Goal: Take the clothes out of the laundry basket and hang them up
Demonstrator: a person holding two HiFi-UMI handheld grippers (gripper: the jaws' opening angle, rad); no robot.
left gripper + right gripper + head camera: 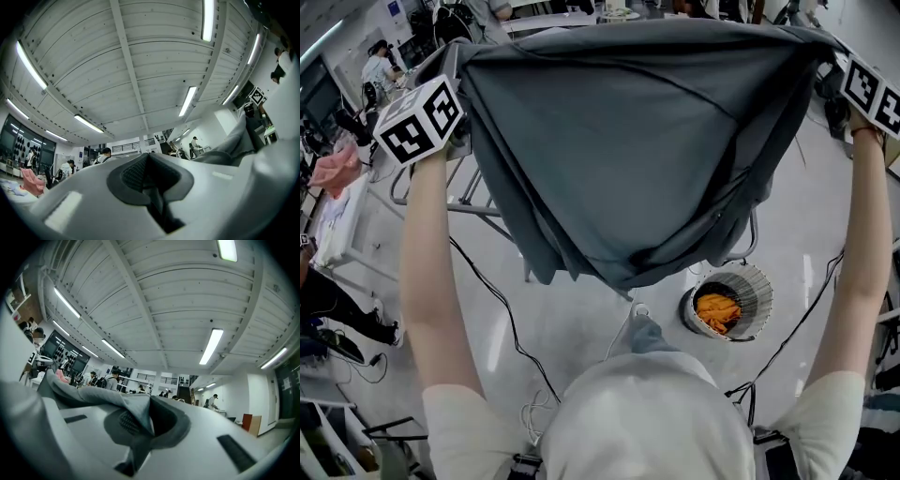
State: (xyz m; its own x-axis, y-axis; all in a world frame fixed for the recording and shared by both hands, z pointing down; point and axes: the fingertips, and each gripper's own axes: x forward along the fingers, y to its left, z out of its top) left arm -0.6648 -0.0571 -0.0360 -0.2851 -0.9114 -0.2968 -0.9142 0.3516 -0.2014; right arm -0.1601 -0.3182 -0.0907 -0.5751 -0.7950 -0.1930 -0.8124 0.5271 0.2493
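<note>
A large grey garment (628, 141) hangs spread wide between my two raised grippers, with its lower folds drooping to the middle of the head view. My left gripper (455, 89), with its marker cube, is shut on the garment's top left corner. In the left gripper view the jaws (150, 173) are closed and the grey cloth (243, 140) runs off to the right. My right gripper (844, 70) is shut on the top right corner. There the grey cloth (93, 397) is pinched between its pads (145, 420). The round white laundry basket (752, 281) stands on the floor below, with an orange cloth (717, 309) inside.
A metal drying rack (469, 192) stands behind the garment at the left. A pink cloth (336, 167) lies on a table at the far left. Cables (511, 328) trail over the white floor. Several people stand in the background.
</note>
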